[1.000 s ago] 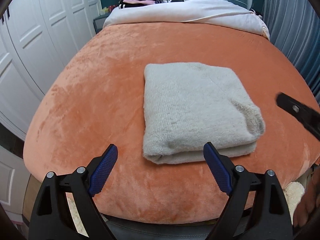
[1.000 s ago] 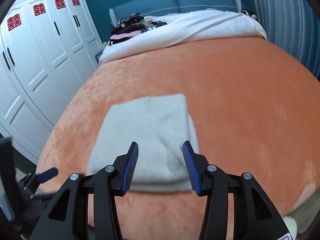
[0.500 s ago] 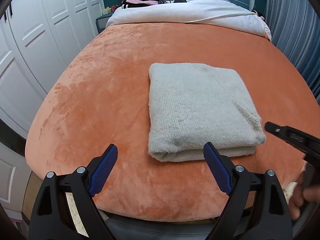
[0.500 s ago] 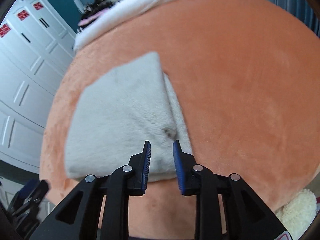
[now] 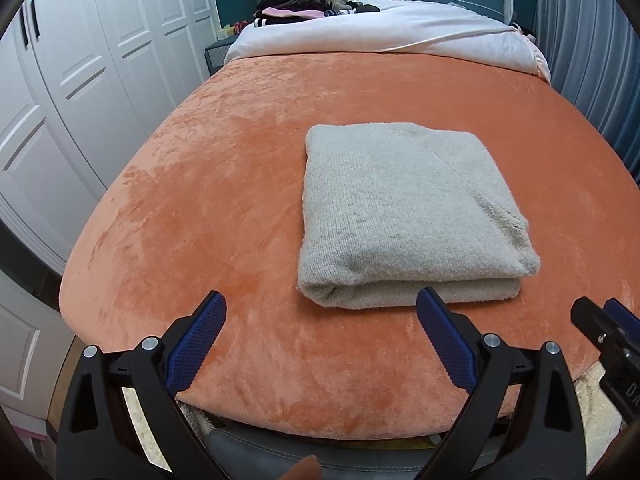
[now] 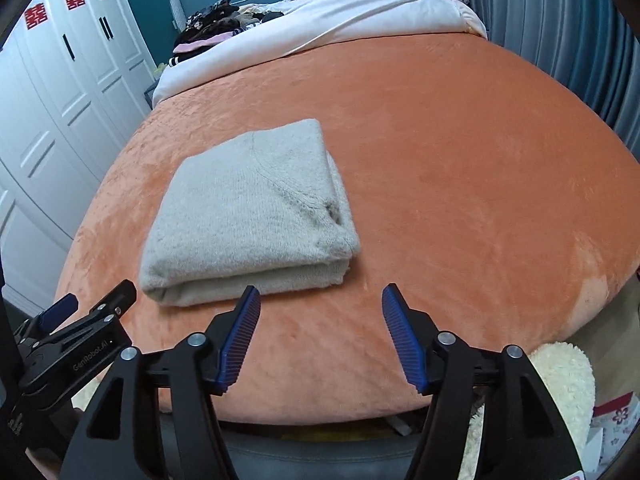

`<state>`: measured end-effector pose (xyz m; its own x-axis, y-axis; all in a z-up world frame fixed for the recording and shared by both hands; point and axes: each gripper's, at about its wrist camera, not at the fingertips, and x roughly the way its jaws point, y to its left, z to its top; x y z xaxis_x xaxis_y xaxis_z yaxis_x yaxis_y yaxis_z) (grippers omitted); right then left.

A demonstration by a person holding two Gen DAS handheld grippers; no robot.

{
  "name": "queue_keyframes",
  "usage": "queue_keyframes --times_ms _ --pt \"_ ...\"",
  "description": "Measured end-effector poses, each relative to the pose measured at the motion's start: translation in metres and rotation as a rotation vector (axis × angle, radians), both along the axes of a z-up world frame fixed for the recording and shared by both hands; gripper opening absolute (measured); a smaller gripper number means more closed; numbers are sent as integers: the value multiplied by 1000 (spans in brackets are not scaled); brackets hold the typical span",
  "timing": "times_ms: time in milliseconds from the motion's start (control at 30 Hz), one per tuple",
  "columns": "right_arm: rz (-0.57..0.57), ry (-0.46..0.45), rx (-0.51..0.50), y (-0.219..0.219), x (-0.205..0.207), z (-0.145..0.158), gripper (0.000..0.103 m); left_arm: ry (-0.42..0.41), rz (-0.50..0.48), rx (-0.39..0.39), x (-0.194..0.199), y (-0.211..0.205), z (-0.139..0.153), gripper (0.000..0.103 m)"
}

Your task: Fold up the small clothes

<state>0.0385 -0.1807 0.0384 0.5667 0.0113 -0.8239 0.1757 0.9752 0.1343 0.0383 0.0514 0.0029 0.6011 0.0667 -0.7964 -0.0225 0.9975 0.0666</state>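
Note:
A grey knitted garment (image 5: 404,216) lies folded into a thick rectangle on the orange blanket (image 5: 224,184); it also shows in the right wrist view (image 6: 252,216). My left gripper (image 5: 320,340) is open and empty, just in front of the garment's near edge. My right gripper (image 6: 320,332) is open and empty, in front of the garment's right corner, not touching it. The right gripper shows at the right edge of the left wrist view (image 5: 604,328), and the left gripper at the lower left of the right wrist view (image 6: 80,320).
A white duvet (image 5: 400,32) covers the far half of the bed, with a pile of dark clothes (image 5: 304,4) on it. White wardrobe doors (image 5: 80,80) stand on the left, a curtain (image 5: 592,60) on the right. A fluffy cream rug (image 6: 560,380) lies below the bed's near edge.
My right gripper has pulled back off the garment toward the bed's near edge and opened wide. My left gripper has stayed open and shifted only slightly.

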Motion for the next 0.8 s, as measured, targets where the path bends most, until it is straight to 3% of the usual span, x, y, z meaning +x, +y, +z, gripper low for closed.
queue_keyframes --times_ms 800 --pt "59 -31 -64 32 -33 2 69 -30 13 37 -27 -9 5 95"
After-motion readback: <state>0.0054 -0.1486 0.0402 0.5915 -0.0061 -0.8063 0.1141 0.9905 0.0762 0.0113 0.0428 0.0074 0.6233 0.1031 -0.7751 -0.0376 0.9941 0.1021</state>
